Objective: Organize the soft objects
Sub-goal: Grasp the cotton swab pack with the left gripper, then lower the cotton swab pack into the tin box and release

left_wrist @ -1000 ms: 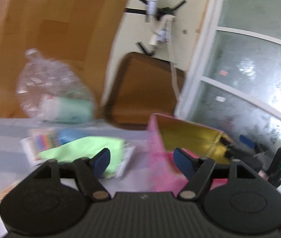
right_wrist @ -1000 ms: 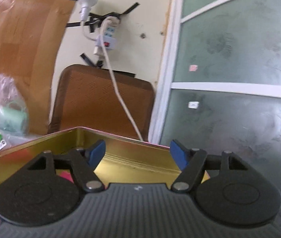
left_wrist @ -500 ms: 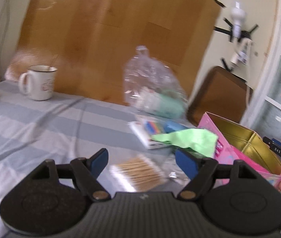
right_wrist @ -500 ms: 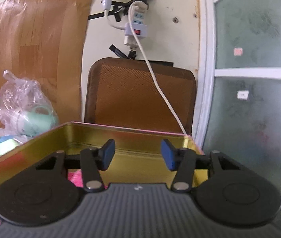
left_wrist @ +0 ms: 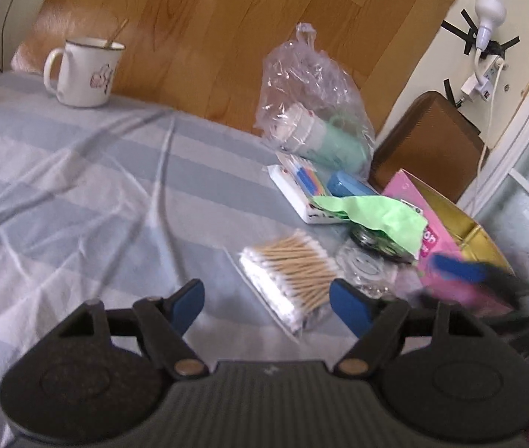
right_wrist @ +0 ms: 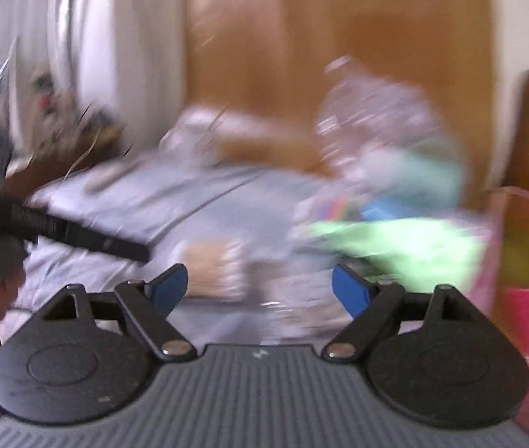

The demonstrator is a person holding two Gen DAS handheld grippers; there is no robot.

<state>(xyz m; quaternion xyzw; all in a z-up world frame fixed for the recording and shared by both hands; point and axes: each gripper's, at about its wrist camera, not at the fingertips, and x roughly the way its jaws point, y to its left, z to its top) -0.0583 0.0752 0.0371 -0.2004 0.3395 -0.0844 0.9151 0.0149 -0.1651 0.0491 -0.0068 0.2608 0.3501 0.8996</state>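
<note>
A packet of cotton swabs [left_wrist: 288, 267] lies on the striped cloth just ahead of my left gripper [left_wrist: 266, 300], which is open and empty above the cloth. A green cloth [left_wrist: 374, 214] drapes over a white box and the edge of a pink tin with a gold inside [left_wrist: 451, 231]. My right gripper [right_wrist: 260, 289] is open and empty; its view is blurred, with the swabs [right_wrist: 214, 272] and green cloth [right_wrist: 410, 242] ahead. The right gripper also shows in the left wrist view [left_wrist: 462, 267] near the tin.
A white mug [left_wrist: 83, 71] stands at the far left by a wooden board. A clear plastic bag with a mint cup [left_wrist: 315, 112] sits behind the white box of coloured items [left_wrist: 301, 190]. A small clear packet [left_wrist: 365, 265] lies beside the swabs. A brown chair back [left_wrist: 428, 142] stands behind.
My left gripper swung left and back, from facing the tin to over the cloth before the swabs. My right gripper swung left away from the tin and opened wider.
</note>
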